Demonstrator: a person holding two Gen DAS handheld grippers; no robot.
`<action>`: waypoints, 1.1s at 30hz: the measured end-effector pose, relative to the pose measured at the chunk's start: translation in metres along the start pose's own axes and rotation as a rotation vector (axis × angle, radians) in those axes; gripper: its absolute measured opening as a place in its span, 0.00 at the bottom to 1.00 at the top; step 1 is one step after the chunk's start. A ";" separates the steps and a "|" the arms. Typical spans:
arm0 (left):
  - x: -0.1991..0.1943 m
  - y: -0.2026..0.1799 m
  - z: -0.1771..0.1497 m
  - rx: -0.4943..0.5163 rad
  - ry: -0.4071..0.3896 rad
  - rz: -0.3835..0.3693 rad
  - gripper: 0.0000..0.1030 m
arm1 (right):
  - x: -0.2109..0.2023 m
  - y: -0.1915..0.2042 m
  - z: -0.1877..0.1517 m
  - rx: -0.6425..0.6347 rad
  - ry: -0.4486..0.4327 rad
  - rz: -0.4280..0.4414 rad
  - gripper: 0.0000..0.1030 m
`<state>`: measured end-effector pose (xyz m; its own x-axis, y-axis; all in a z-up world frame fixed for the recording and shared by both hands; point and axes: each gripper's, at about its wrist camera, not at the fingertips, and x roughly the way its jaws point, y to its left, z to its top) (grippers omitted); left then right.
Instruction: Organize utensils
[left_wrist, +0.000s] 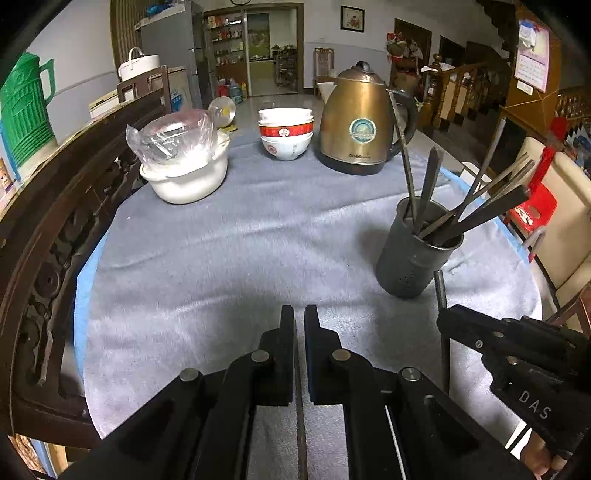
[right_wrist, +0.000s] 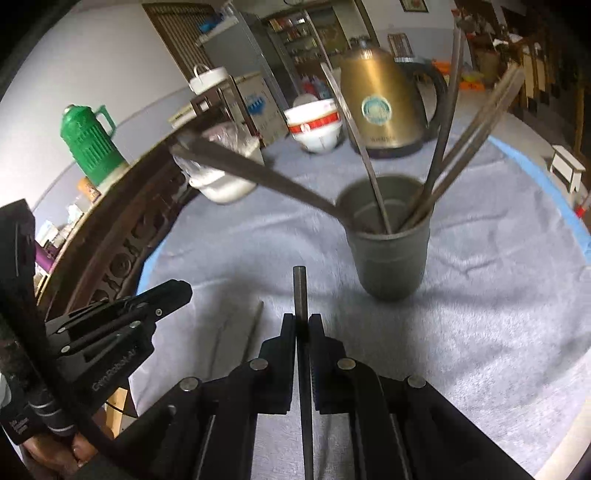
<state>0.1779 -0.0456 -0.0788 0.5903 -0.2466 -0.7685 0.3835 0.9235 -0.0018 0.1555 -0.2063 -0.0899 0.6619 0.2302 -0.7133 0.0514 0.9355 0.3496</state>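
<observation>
A dark grey utensil cup (left_wrist: 417, 254) stands on the grey tablecloth, holding several dark chopsticks (left_wrist: 484, 210) that lean outward. In the right wrist view the cup (right_wrist: 389, 254) is just ahead. My right gripper (right_wrist: 303, 325) is shut on a dark chopstick (right_wrist: 300, 291) that points up toward the cup; this gripper also shows in the left wrist view (left_wrist: 448, 314). My left gripper (left_wrist: 300, 314) is shut on a thin chopstick (left_wrist: 301, 424) that runs back between its fingers. The left gripper shows in the right wrist view (right_wrist: 181, 291), with its chopstick (right_wrist: 253, 328) below it.
A brass kettle (left_wrist: 356, 122), stacked bowls (left_wrist: 285, 133) and a white pot with a plastic bag (left_wrist: 184, 162) stand at the table's far side. A carved wooden chair back (left_wrist: 48, 236) rims the left. A green jug (left_wrist: 26, 110) is far left.
</observation>
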 end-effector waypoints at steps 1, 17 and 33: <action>0.001 0.002 0.000 -0.003 0.004 0.006 0.05 | -0.003 -0.001 0.000 0.000 -0.006 0.000 0.07; 0.102 0.026 -0.023 -0.068 0.341 -0.084 0.27 | -0.031 -0.033 -0.003 0.094 -0.050 0.038 0.07; 0.131 0.017 -0.012 -0.079 0.382 -0.047 0.05 | -0.023 -0.042 -0.009 0.119 -0.024 0.041 0.07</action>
<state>0.2528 -0.0588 -0.1875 0.2608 -0.1756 -0.9493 0.3388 0.9374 -0.0803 0.1312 -0.2489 -0.0933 0.6827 0.2600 -0.6829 0.1114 0.8866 0.4490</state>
